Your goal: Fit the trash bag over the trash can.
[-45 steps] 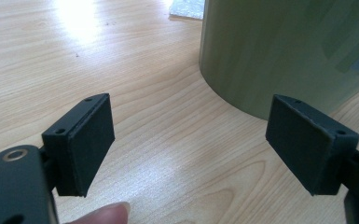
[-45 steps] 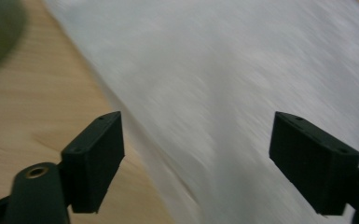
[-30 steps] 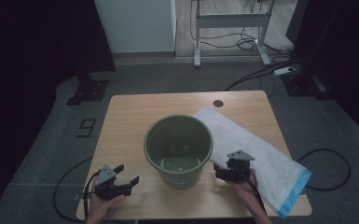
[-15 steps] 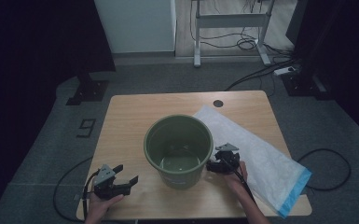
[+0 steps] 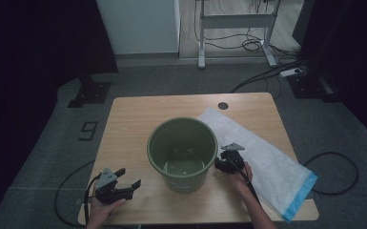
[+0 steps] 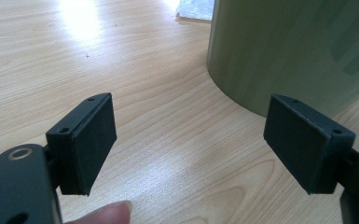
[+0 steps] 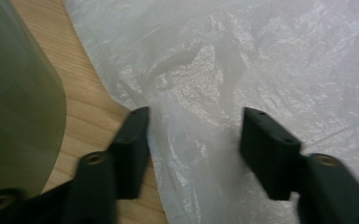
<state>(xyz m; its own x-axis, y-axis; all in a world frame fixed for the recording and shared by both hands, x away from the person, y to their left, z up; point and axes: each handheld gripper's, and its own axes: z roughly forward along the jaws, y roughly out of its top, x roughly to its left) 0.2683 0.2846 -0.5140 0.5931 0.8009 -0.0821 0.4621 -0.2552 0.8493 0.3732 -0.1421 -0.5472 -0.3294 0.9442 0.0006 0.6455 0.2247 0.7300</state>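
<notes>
A green bucket (image 5: 183,152) stands upright in the middle of the wooden table (image 5: 133,124), empty inside. A white plastic bag (image 5: 267,162) with a blue end lies flat to its right. My right gripper (image 5: 223,164) is open just right of the bucket, low over the bag's near-left edge; in the right gripper view its jaws straddle crumpled film of the bag (image 7: 200,140), with the bucket wall (image 7: 14,107) at the left. My left gripper (image 5: 124,187) is open near the table's front left; its view shows the bucket side (image 6: 298,51) ahead to the right, nothing between the jaws.
A round cable hole (image 5: 223,105) sits near the table's far edge. Cables trail on the grey floor (image 5: 333,138) at both sides. A desk frame (image 5: 233,24) and a dark stand base (image 5: 89,93) are behind the table.
My right gripper has moved left and forward along the bag toward the bucket. The left gripper has stayed in place.
</notes>
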